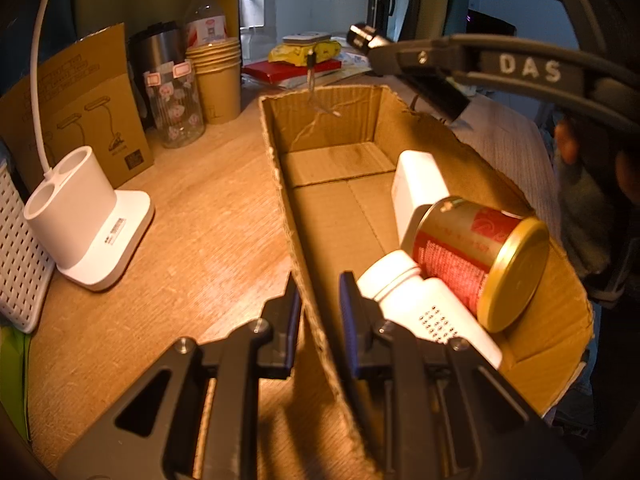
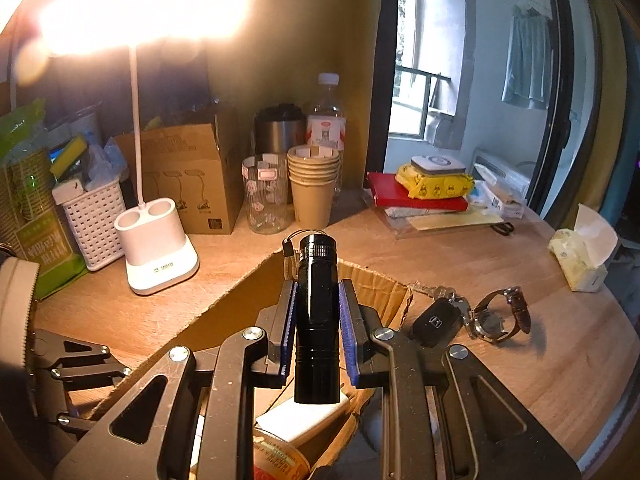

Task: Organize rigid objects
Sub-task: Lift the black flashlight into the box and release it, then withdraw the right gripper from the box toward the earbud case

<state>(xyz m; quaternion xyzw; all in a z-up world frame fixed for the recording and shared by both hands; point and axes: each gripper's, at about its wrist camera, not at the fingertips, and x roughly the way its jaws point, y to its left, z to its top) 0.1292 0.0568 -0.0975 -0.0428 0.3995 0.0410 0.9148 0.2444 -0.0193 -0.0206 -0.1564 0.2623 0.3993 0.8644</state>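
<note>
Flashlight (image 2: 316,320), black and cylindrical, is sitting clamped between the blue pads of the right gripper (image 2: 317,334), whose fingers (image 2: 349,332) are pressing on both its sides; it is hanging over the open cardboard box (image 2: 384,288), lens end pointing away from the camera. From the left wrist view the same flashlight (image 1: 366,38) is showing above the far right rim of the box. The left gripper (image 1: 320,316) is pinching the near left wall of the cardboard box (image 1: 296,240), its fingers (image 1: 349,320) nearly closed with the cardboard edge between them. Inside the box, against the right wall, a red can with a gold lid (image 1: 480,264) is lying on its side, touching a white pill bottle (image 1: 424,308) and a white rectangular block (image 1: 418,188). Just right of the box on the wooden desk (image 2: 500,380), a car key (image 2: 434,322) and a wristwatch (image 2: 500,314) are lying side by side. Left of the box a white desk lamp base (image 2: 158,256) is standing, with a stack of paper cups (image 2: 314,184), a glass jar (image 2: 266,200) and a water bottle (image 2: 326,120) behind it.
</note>
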